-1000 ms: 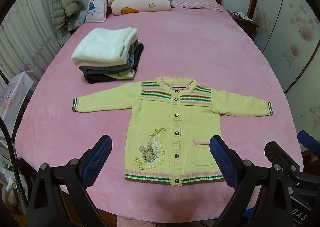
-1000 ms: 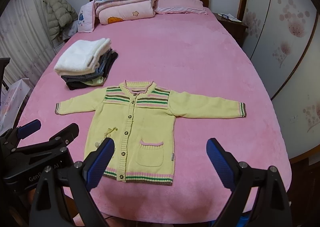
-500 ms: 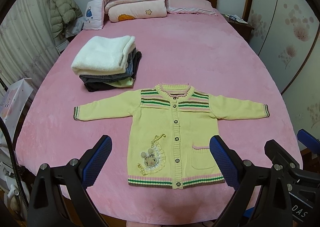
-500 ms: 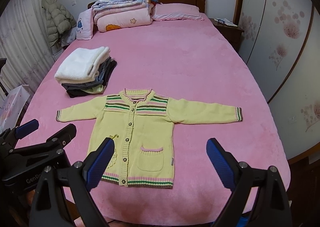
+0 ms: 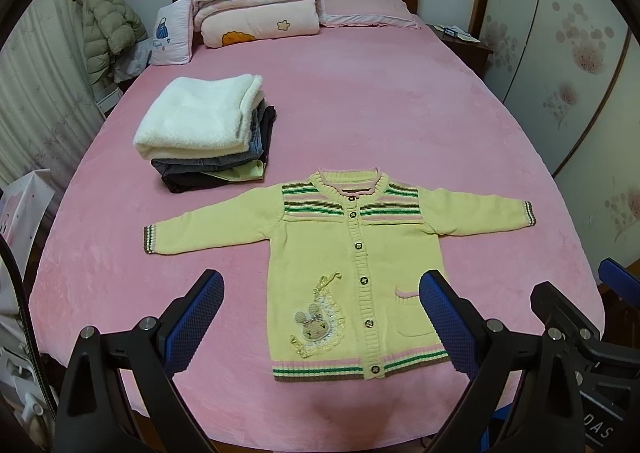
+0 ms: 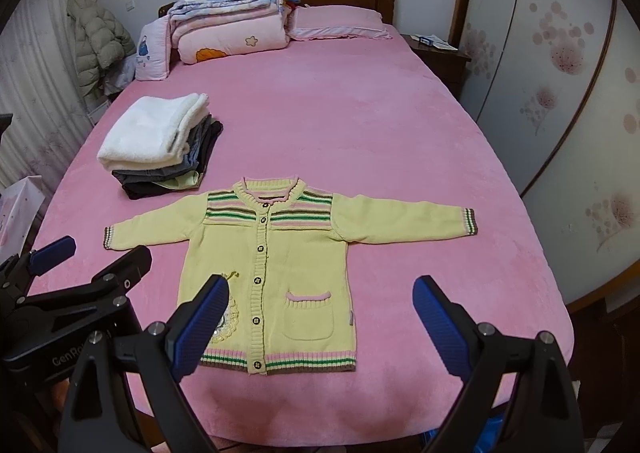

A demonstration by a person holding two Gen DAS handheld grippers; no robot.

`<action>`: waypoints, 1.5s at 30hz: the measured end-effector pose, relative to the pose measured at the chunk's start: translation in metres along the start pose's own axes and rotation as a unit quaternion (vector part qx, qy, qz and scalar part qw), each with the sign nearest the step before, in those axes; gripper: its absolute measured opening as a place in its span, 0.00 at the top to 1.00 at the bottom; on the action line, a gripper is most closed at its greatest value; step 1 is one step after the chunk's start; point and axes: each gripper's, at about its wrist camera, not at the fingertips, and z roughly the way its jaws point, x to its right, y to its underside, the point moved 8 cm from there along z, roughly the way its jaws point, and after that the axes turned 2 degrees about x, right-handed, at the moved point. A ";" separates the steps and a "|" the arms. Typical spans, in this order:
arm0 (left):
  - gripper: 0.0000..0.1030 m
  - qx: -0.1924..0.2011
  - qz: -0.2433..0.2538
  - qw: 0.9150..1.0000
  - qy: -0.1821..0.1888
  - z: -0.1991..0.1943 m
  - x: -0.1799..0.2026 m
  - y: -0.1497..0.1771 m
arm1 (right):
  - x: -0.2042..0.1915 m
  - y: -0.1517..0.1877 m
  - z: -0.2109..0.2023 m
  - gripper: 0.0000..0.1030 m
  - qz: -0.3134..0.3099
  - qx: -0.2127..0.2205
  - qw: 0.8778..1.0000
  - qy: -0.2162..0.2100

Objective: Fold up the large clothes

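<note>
I hold left gripper [image 5: 320,317] and right gripper [image 6: 320,317], both jaws spread, empty. Yellow cardigan [image 6: 276,265] flat, buttoned, near bed [image 6: 360,125] foot edge. Risk: pinching plush cover with sleeve, dragging whole garment askew.

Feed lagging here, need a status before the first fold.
Left tongs open, empty; right tongs open, empty. Cardigan flat on bed, buttoned, sleeves spread. Folded stack beyond its left sleeve, apart from it.

Both hand-held grippers, left [image 5: 320,317] and right [image 6: 320,313], gape wide, empty.
</note>
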 end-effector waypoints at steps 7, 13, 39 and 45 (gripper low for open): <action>0.05 0.004 -0.002 1.000 0.023 -0.002 -0.014 0.000 | -0.014 0.003 -0.009 0.09 -0.007 0.001 1.000 0.030; 0.05 0.014 -0.003 0.999 0.037 -0.003 -0.025 -0.002 | -0.024 0.005 -0.014 0.09 -0.011 0.001 0.999 0.050; 0.05 0.048 0.006 0.993 0.106 -0.007 0.000 -0.020 | -0.020 0.013 -0.031 0.09 -0.015 0.010 0.995 0.100; 0.05 0.031 0.009 0.992 0.120 0.009 0.021 -0.021 | -0.004 0.014 -0.023 0.09 -0.013 0.010 0.995 0.094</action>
